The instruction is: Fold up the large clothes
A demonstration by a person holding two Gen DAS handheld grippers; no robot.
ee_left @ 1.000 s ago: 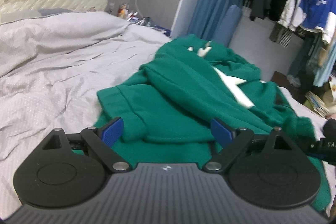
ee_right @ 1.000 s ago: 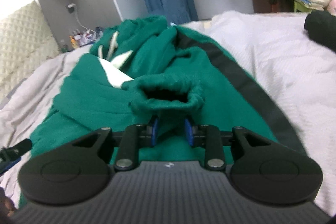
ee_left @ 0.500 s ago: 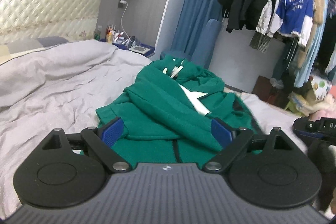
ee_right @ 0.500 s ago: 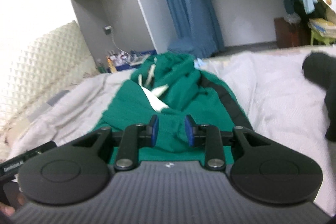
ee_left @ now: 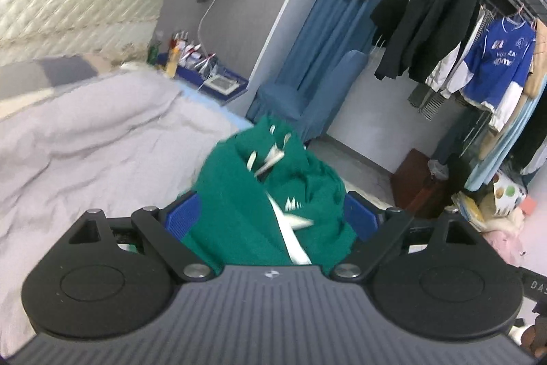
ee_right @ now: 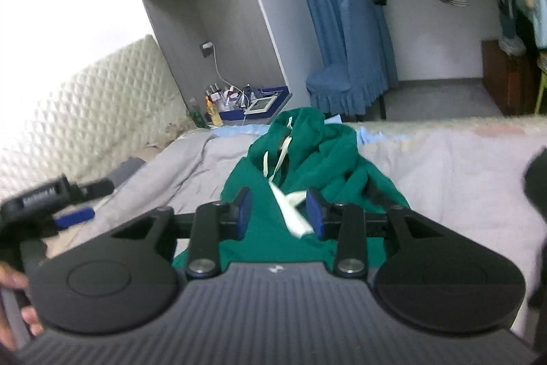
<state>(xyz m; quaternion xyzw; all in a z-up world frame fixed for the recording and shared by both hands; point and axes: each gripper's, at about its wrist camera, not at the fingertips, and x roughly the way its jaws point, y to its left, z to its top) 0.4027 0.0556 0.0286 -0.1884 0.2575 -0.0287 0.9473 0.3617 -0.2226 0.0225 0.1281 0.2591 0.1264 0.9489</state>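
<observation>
A green hoodie (ee_left: 232,194) with white drawstrings and a white stripe lies bunched on the grey bed sheet (ee_left: 85,142), hood toward the far edge. My left gripper (ee_left: 271,204) hovers above it, jaws wide open; the cloth only shows through the gap. In the right wrist view the left gripper (ee_right: 44,197) sits off to the hoodie's left with nothing in it. My right gripper (ee_right: 278,211) hangs over the hoodie (ee_right: 307,159), its jaws opening. Green cloth and the stripe appear between the pads, and neither pad presses on them.
A blue skirted chair (ee_right: 352,74) stands past the bed's far edge. A bedside shelf (ee_left: 191,57) holds bottles and cables. Hanging clothes (ee_left: 444,40) fill the right wall. A dark object (ee_right: 536,180) lies on the sheet (ee_right: 444,177) at right. A hand (ee_right: 13,283) shows at lower left.
Both grippers have risen well above the bed, so the hoodie looks smaller and farther. The right jaws, narrow around a sleeve cuff before, have widened. The left jaws stayed wide.
</observation>
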